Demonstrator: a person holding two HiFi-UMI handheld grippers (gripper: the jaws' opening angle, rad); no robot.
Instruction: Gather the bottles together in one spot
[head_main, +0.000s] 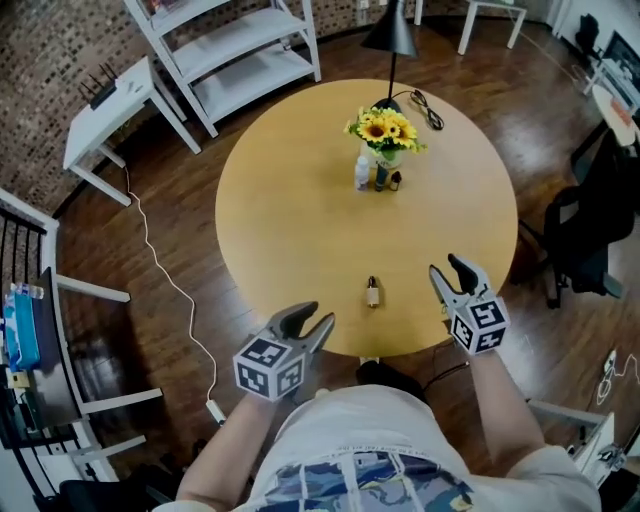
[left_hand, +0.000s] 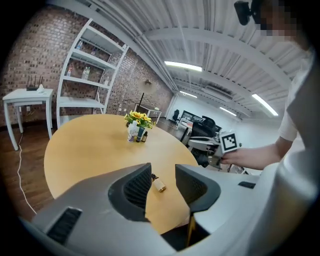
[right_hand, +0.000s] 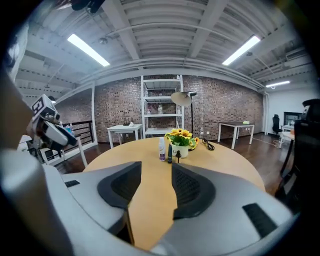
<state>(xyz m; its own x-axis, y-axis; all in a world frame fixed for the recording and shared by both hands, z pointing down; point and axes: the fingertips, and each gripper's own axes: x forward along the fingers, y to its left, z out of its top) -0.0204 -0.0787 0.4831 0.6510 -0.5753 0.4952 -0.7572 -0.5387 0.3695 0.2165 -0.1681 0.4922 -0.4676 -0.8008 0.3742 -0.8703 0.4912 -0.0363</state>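
Well short of the flower pot (head_main: 386, 135), toward the near rim of the round table (head_main: 270, 200), lying on its side and alone: one small bottle (head_main: 372, 292) with a pale body and a dark cap. Right against the flower pot, on its near side, already standing as a cluster: a white spray bottle (head_main: 362, 172), a tall dark bottle (head_main: 381, 176), a little dark bottle (head_main: 395, 181). By the look of it, only the small bottle left to bring over.

Left gripper (head_main: 312, 318) hovering off the table rim, far from the flower pot, jaws partly apart and holding nothing; small bottle (left_hand: 158, 184) framed in the gap but lying farther out, untouched. Right gripper (head_main: 447, 266) over the rim, to the other side of the small bottle, jaws moderately apart, likewise empty, aimed straight at the flower pot (right_hand: 182, 142).

For a clean pick-up: come down over the small bottle with either gripper, turn the wrist to bring the pads across the body, not along its length, and close on the pale part, never the narrow cap. Expect rolling, being round, light and on a smooth top, so close gently and squarely. Lift clear, carry toward the flower pot, tip upright, set down just beside the cluster without nudging the white spray bottle, probably the tippiest of the three.
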